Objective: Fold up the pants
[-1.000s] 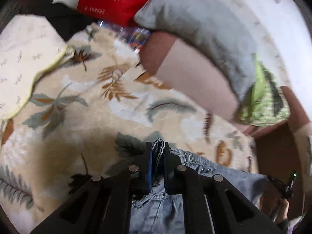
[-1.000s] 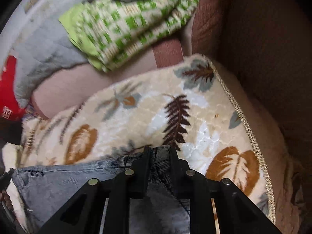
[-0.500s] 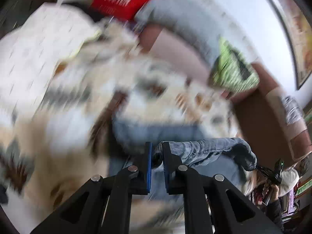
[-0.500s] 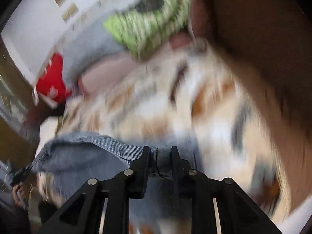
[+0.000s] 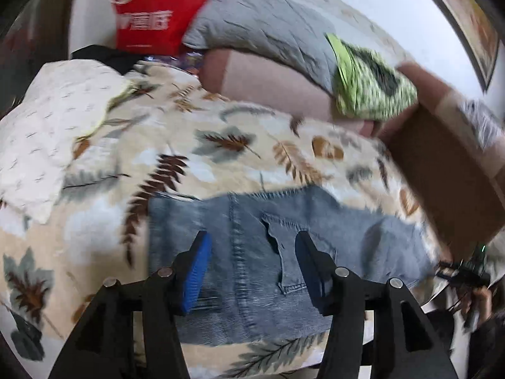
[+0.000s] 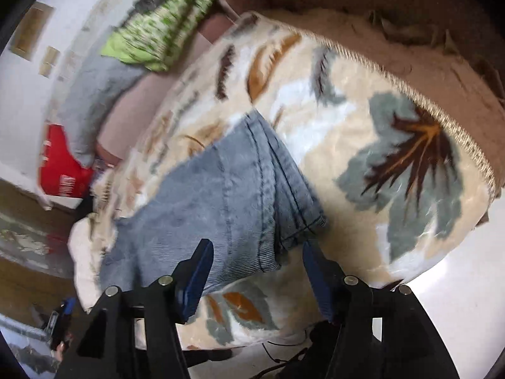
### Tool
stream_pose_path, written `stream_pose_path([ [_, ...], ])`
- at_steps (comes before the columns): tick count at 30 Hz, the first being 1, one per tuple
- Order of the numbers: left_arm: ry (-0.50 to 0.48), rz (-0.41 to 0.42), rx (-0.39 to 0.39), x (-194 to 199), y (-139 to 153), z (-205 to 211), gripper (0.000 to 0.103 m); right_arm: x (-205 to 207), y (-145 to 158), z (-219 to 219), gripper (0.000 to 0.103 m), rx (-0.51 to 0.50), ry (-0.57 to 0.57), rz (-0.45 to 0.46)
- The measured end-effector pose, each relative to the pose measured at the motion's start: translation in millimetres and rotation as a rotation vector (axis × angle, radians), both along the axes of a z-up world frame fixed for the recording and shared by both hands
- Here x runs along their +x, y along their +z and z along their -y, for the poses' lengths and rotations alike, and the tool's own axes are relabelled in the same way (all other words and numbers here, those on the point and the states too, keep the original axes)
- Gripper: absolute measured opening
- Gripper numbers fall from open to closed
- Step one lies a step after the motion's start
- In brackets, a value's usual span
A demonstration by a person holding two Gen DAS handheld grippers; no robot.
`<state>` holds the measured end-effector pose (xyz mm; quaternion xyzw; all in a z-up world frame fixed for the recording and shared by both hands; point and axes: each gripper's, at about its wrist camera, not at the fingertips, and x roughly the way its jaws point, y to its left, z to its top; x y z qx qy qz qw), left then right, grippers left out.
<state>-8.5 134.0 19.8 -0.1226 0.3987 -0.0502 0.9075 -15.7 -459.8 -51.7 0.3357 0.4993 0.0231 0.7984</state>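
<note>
Folded blue denim pants lie flat on a leaf-patterned blanket over a sofa seat. My left gripper is open and empty, just above the pants near a back pocket. In the right wrist view the pants show a folded edge with seams toward the right. My right gripper is open and empty, hovering over the pants' near corner.
A grey cushion, a green patterned cloth and a red bag lie along the sofa back. A brown sofa arm stands at the right. A cream cloth lies at the left. The blanket's front edge drops to a white floor.
Both grippers were shut on the pants' waistband, carried it up and over, then opened and let go. The pants now lie folded on the blanket.
</note>
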Motion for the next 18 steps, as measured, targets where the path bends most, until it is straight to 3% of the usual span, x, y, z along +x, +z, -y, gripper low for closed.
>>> stream_pose_path([
  [2,-0.003,-0.017,0.039,5,-19,12,0.056,7,-17,-8,0.062,0.018,-0.007,-0.052],
  [3,0.0,-0.053,0.064,11,-35,18,0.056,10,-21,-13,0.051,0.012,-0.001,-0.065],
  [4,0.005,-0.081,0.08,14,-47,19,0.056,13,-21,-20,0.028,-0.017,0.006,-0.069],
  [6,0.019,-0.149,0.09,17,-72,16,0.056,14,-12,-26,0.016,-0.1,0.007,-0.058],
  [8,0.016,-0.155,0.078,17,-85,13,0.056,15,9,-31,0.015,-0.193,0.031,-0.025],
  [11,-0.007,-0.133,0.093,14,-87,15,0.056,15,47,-29,0.015,-0.413,0.029,0.06],
  [13,-0.009,-0.133,0.099,14,-88,17,0.057,20,46,-21,0.015,-0.497,0.027,0.047],
  [17,-0.014,-0.136,0.112,16,-87,18,0.058,36,-18,-11,0.024,-0.443,0.105,-0.128],
  [18,-0.014,-0.137,0.113,15,-84,19,0.058,33,-12,-6,0.036,-0.416,0.073,-0.092],
])
